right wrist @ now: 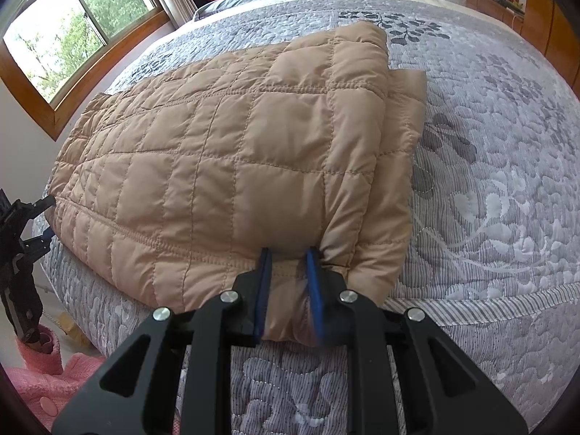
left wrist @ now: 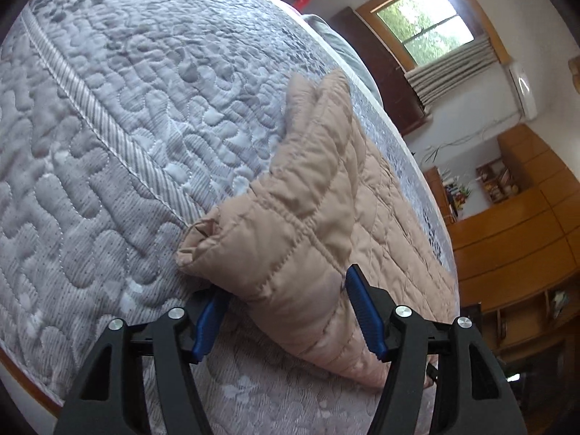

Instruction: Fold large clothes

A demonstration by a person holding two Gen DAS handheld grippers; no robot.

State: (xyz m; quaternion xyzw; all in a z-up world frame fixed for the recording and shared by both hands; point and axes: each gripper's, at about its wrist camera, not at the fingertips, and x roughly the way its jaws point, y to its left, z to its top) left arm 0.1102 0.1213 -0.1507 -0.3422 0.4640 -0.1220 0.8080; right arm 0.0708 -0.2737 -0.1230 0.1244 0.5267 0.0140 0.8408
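Right tongs (right wrist: 288, 282), tilted steeply down, pinch the near edge of the tan quilted jacket (right wrist: 224, 152) on the bed (right wrist: 489, 188). Left tongs (left wrist: 286, 311) stand wide around its far-left corner, pads not pressing.

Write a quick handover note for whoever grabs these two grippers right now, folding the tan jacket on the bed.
Right gripper: shut on the jacket, pinching a bunch of fabric at its near edge by the folded corner.
Left gripper: open, jaws straddling a bulky folded end of the jacket, pads not pressing.
Jacket: on the bedspread, near the bed's edge, already folded lengthwise with layers stacked along one side.
Done: first fold.
Left: probably close the left gripper on its end, then lift both ends and fold the jacket again into a compact stack.
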